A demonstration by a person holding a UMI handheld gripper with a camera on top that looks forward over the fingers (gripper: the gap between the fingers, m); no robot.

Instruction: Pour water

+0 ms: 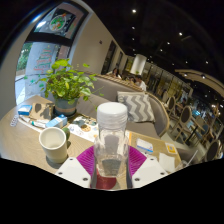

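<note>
A clear plastic bottle [112, 140] with a clear cap stands upright between my fingers, which press on its lower body from both sides. My gripper [111, 160] is shut on the bottle; the magenta pads [86, 158] show at either side of it. A white cup [54, 144] with a green inner rim stands on the table [30, 140] to the left of the bottle, a short way off. The bottle's base is hidden behind the fingers.
A potted green plant [64, 82] stands beyond the cup. Books and a blue box [45, 122] lie left of it. Orange and white papers [155, 148] lie to the right. A patterned cushion [140, 106] and chairs lie farther back.
</note>
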